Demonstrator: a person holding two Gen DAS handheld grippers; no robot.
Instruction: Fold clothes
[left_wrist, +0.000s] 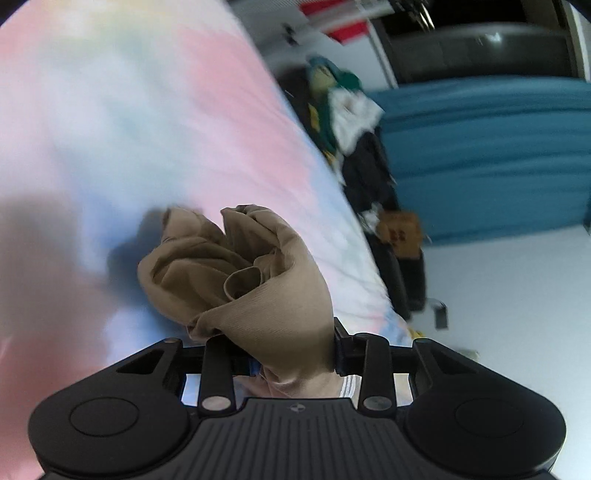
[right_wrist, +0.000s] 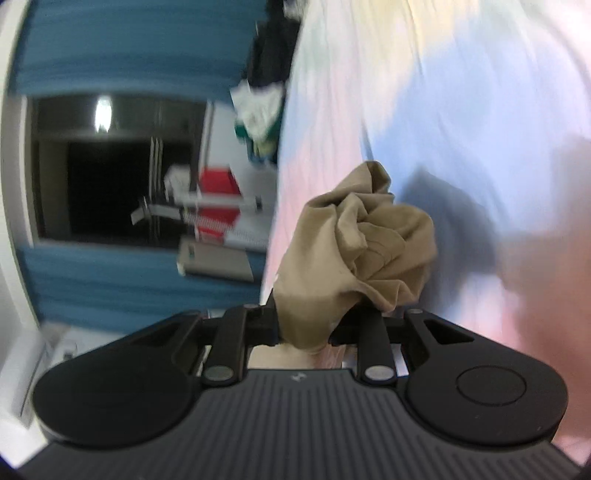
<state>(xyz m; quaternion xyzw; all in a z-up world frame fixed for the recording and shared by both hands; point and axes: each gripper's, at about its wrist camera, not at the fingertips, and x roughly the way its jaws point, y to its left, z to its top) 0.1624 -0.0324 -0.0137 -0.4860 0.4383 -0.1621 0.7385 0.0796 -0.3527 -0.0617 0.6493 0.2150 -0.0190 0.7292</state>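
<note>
The left claw is clamped on a bunched tan ribbed-fabric garment, and the right claw grips another crumpled part of that tan cloth. Both bunches hang just above a pastel tie-dye sheet beside a dark clothes pile.

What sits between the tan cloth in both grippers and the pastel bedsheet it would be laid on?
Nothing visible. The left gripper and the right gripper each clamp a bunch of the tan cloth over bare pastel bedsheet. The pile of clothes lies off the sheet's edge.
</note>
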